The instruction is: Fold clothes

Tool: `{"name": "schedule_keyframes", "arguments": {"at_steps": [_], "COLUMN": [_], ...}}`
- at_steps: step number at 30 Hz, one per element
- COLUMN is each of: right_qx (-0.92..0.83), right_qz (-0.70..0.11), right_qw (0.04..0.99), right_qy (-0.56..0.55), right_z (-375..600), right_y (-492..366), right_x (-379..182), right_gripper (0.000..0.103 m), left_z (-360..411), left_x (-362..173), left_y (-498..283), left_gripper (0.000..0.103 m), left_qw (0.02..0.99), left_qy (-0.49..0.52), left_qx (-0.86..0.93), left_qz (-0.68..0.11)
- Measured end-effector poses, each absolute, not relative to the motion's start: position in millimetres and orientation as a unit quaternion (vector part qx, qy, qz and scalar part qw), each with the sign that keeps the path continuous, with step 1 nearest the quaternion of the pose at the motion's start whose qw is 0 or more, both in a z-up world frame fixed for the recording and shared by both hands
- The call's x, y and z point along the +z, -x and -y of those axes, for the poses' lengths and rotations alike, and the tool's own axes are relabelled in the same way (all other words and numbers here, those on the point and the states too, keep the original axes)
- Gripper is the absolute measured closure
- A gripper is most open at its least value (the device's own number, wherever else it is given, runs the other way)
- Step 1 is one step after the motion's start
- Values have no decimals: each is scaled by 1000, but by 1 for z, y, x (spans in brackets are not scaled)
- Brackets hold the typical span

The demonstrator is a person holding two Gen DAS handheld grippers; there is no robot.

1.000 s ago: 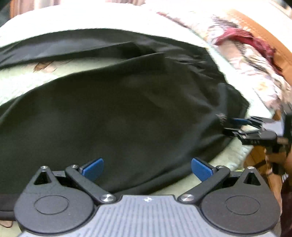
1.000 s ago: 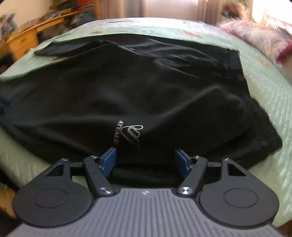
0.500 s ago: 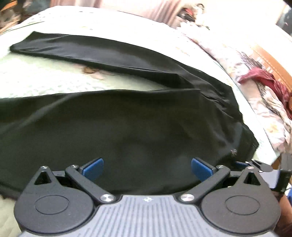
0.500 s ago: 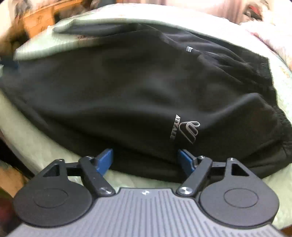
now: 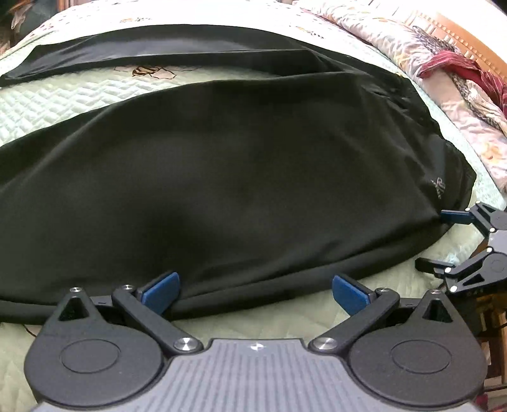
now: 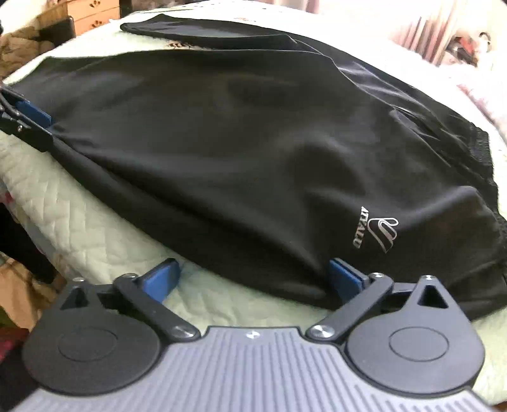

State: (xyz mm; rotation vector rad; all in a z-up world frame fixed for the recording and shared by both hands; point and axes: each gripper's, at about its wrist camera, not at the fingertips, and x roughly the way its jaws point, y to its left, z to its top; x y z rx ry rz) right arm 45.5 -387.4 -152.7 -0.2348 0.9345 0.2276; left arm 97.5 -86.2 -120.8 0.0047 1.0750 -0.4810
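Black trousers point(image 5: 237, 177) lie spread across the bed, one leg stretched along the far side. In the left wrist view my left gripper point(image 5: 253, 291) is open over their near edge, the fold running past its left pad point(image 5: 160, 291). My right gripper point(image 5: 443, 241) shows at the right edge, by the waist end. In the right wrist view my right gripper point(image 6: 253, 279) has its jaws opening wide. The trousers point(image 6: 237, 142) reach its right pad point(image 6: 343, 279) but are not pinched. A silver logo point(image 6: 377, 233) sits just above that pad. My left gripper point(image 6: 38, 125) is at the far left on the cloth.
A pale green quilted bedspread point(image 5: 63, 104) lies under the trousers, with a bare strip point(image 6: 79, 202) near the bed's front edge. Floral bedding point(image 5: 459, 104), a maroon cloth point(image 5: 459, 63) and a wooden headboard point(image 5: 475, 41) lie to the right. Wooden drawers point(image 6: 92, 16) stand beyond the bed.
The right jaws have spread wider and that gripper has shifted left along the hem, so the logo now sits at its right pad. The left gripper has dropped nearer the trousers' front edge.
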Motion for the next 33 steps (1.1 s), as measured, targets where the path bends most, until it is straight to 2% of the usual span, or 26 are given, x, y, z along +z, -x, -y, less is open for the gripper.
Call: {"name": "schedule_keyframes", "arguments": {"at_steps": [9,14,16,19,20,29,33], "right_qx": [72,32,20,5,1,-2,-6], "right_qz": [-475,-389,-385,-463,-465,-392,-395], "right_qw": [875,920,923,886,885,920,919], "right_qy": [62,39,26,-1,-1,2,5], "right_z": [382,378,382,387,387,388,386], "right_y": [-50,-51,-59,-74,-73,-59,-55], "right_x": [-128,-92,-96,-137,-144,-152,-150], "right_gripper": [1,1,0,0,0,0,0], "left_z": [97,104,105,105,104,100,99], "left_x": [-122,-123,-124,-123,-123,-123,-122], "left_y": [-95,-90,-89,-88,-88,-90,-91], "left_gripper": [1,1,1,1,1,1,1], "left_qw": [831,832,833,832,832,830,829], "left_qy": [-35,-61,-67,-72,-71,-62,-56], "left_qx": [-210,-204,-205,-207,-208,-214,-215], "left_qz": [-514,-512,-510,-509,-509,-511,-513]}}
